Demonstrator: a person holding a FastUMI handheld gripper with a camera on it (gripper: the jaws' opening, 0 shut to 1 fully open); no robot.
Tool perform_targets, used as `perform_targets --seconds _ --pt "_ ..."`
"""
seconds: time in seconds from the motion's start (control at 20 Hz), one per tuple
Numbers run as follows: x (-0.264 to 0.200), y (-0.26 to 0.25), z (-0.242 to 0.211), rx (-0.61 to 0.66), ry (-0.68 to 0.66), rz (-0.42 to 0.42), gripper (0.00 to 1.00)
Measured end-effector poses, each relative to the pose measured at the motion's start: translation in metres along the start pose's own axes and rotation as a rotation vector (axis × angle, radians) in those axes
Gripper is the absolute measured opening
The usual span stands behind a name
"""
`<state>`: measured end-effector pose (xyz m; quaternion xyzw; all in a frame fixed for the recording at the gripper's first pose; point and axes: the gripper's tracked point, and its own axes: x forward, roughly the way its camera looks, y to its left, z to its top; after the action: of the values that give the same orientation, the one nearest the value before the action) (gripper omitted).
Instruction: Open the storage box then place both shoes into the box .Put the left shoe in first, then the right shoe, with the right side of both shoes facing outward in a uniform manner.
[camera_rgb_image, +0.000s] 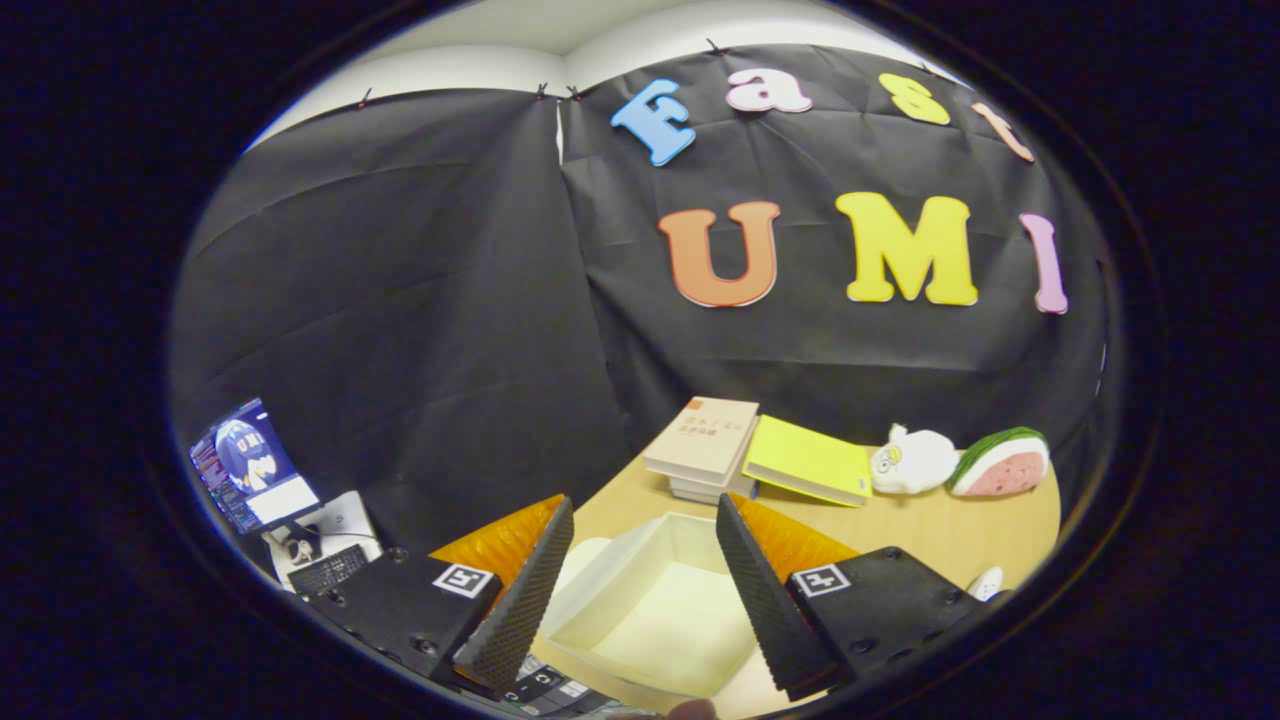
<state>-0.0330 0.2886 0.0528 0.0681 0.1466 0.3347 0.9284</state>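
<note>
The wooden table (930, 530) reaches from the near side to the black cloth wall, and its right part is bare wood. The white storage box (660, 600) stands open on the table, between the fingers of the gripper (635, 590) and a little beyond them; its inside holds nothing. The fingers are spread wide apart and grip nothing. Far behind the box lies a stack of books (703, 445); the print on the top cover is too small to read. Right of it lie a yellow folder (808, 462), a white plush toy (912, 460) and a watermelon plush (1002, 465). Far left stands a monitor (250, 468).
</note>
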Motion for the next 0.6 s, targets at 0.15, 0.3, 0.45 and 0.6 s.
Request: perform_targets --seconds 0.15,0.3,0.45,0.6 --pt "-0.018 -0.043 -0.005 0.017 -0.015 -0.075 0.93" --pt "-0.035 -0.091 -0.01 0.041 -0.02 -0.142 0.93" --pt "-0.058 -0.134 -0.021 0.064 -0.023 -0.214 0.93" --pt "-0.077 -0.174 -0.037 0.086 -0.014 -0.283 0.94"
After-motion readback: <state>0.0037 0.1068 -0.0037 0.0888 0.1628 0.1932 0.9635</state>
